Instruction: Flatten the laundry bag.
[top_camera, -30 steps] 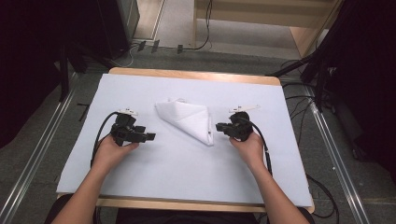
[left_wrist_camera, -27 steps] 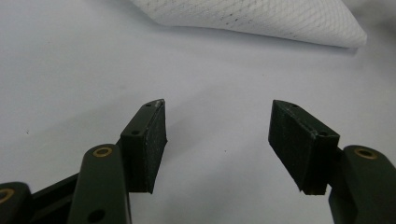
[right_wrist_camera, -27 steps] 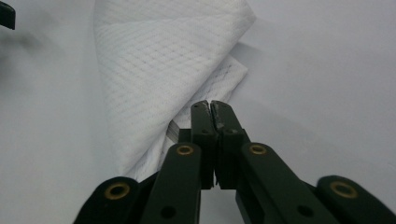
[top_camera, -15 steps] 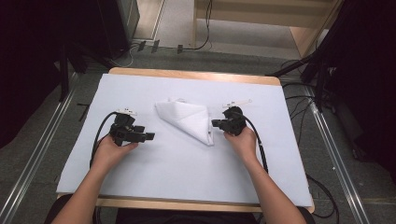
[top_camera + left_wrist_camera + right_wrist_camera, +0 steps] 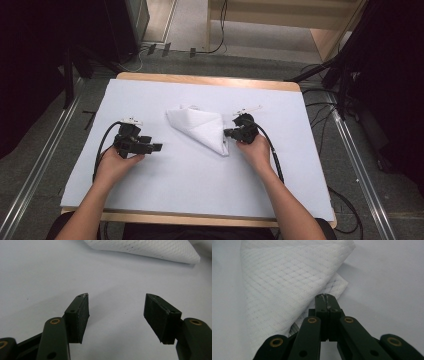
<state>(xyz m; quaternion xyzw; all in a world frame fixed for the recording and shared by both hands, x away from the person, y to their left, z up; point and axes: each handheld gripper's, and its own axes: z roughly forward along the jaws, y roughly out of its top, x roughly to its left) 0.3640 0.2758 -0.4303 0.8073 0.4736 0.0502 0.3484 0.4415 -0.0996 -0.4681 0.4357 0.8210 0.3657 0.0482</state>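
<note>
Right claw (image 5: 325, 298) shut (nothing gripped) beside cloth (image 5: 287, 282)

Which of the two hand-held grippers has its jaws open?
The left hand-held gripper: its jaws stand wide apart over the bare white table cover. The right hand-held gripper is shut, at the edge of the folded white cloth.

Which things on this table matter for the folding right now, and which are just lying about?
In the job:
white cloth, folded to a point
right gripper, shut at the cloth's edge
left gripper, open, apart from the cloth

Just lying about:
small white strip beyond the right gripper
white table cover
</note>
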